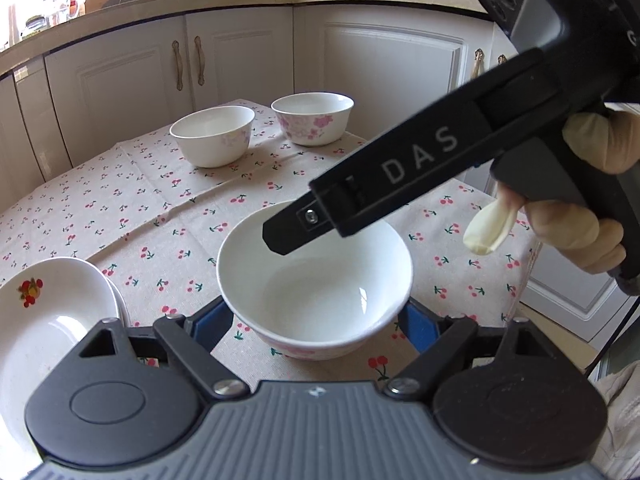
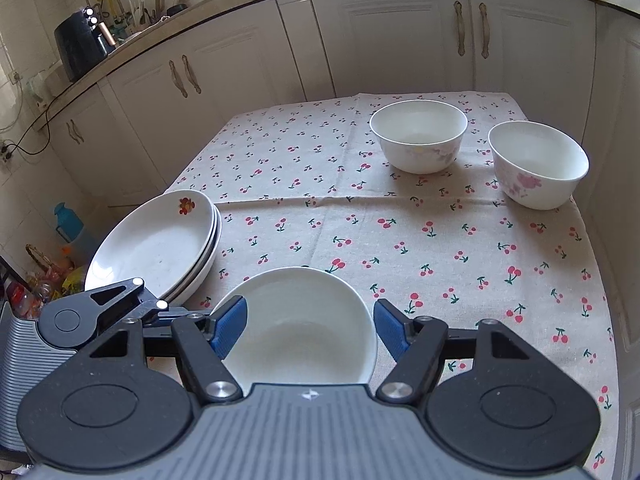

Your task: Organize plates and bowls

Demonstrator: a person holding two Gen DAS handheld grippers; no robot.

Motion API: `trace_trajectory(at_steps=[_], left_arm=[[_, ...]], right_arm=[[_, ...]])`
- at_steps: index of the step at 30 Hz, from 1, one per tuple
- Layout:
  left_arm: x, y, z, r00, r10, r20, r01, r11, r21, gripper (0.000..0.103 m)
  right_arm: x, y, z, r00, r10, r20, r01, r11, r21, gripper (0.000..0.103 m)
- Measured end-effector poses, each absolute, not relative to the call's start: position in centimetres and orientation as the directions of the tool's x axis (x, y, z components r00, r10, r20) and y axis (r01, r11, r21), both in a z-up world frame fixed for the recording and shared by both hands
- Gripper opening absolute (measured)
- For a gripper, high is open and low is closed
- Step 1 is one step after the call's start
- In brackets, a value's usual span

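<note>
A white bowl with pink flowers (image 1: 316,276) stands on the cherry-print tablecloth (image 1: 120,208) near the front edge. My left gripper (image 1: 316,330) is open with its blue pads on either side of the bowl's base. My right gripper (image 2: 310,330) is open above the same bowl (image 2: 300,328), its pads flanking the rim; its body (image 1: 420,160) hangs over the bowl in the left wrist view. Two more flowered bowls (image 2: 418,140) (image 2: 538,162) stand at the far right of the table. A stack of white plates with a fruit motif (image 2: 160,240) lies at the left edge.
White kitchen cabinets (image 2: 380,32) surround the table on the far side and right. The counter (image 2: 132,36) holds a black appliance (image 2: 78,46) and utensils. A blue jug (image 2: 68,220) and clutter sit on the floor at the left.
</note>
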State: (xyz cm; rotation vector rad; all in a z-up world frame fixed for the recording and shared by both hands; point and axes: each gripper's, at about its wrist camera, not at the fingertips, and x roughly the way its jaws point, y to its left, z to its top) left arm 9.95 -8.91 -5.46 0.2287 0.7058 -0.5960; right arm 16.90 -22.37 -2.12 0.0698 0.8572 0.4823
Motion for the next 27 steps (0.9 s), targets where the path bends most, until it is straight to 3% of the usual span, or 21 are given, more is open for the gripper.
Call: trace_trajectory(at_steps=[10,15,27], left_arm=[[9.8,-8.6,-5.6,0.606,-0.440,-0.663,0.584,0.812,-0.005,0.091],[9.6,-8.5,-5.4,0.612,-0.438,-0.659,0.582,0.813,-0.001,0.096],[8.7,-7.5,-4.5,0.595,-0.471,-0.651,0.595,0.803,-0.037,0.096]], right_arm=[[16.8,-22.6,-2.4,0.552,0.456,-0.698,-0.380,0.883,0.277,0.078],[16.7,-23.1,-2.5,0.568,0.445,-0.693,-0.346,0.892,0.289,0.099],[15.0,-24.1,-1.8,0.681,0.341,-0.649,-0.316,0.935,0.160,0.103]])
